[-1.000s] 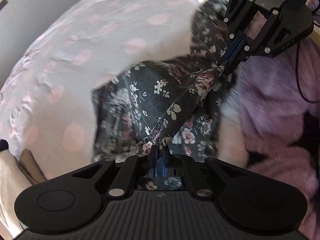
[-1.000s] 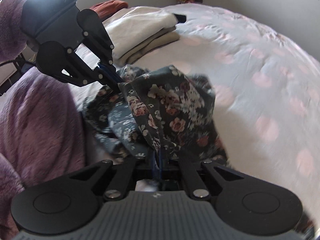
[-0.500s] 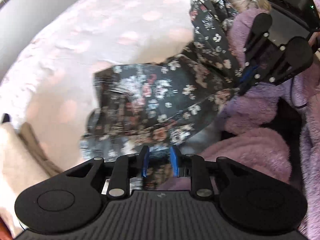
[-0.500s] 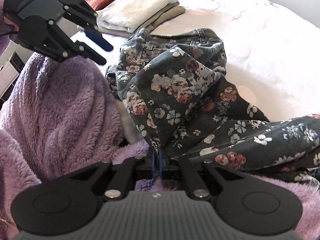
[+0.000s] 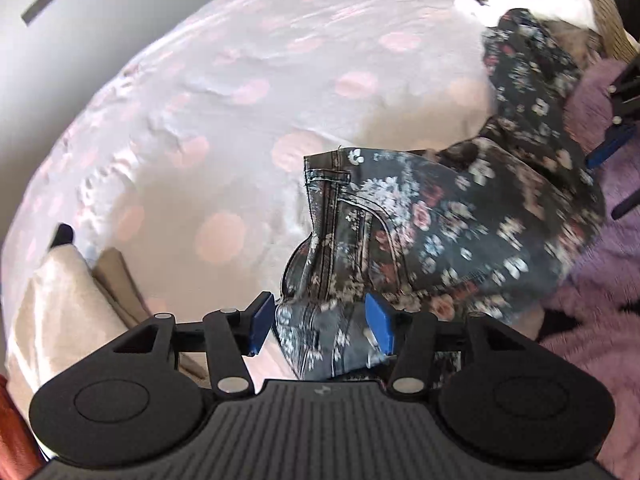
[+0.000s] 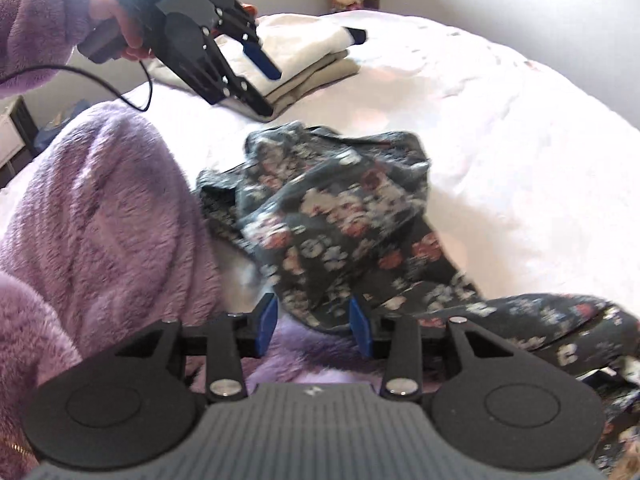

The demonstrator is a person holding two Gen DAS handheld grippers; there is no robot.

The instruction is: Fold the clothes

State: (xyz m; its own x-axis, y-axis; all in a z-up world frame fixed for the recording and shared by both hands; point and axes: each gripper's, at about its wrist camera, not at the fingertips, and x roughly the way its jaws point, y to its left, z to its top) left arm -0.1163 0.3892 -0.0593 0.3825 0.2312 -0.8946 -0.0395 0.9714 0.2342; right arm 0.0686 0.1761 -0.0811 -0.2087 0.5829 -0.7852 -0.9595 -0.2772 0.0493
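Floral trousers lie crumpled and unfolded at the near edge of the bed, and we hold nothing.

Our left gripper (image 5: 320, 326) and right gripper (image 6: 313, 326) both hang spread wide, released, just above the floral trousers (image 5: 440, 224), which lie bunched by the bed's (image 5: 240, 92) near edge with one leg trailing off it. A folded stack (image 6: 304, 56) sits toward the left far corner, so we judge earlier pieces done; this garment is not yet spread or folded.

The left gripper (image 5: 320, 326) is spread wide above the waistband of the floral trousers (image 5: 448, 232). They lie crumpled near the bed's (image 5: 240, 92) right edge, beside purple fleece (image 5: 600, 280).
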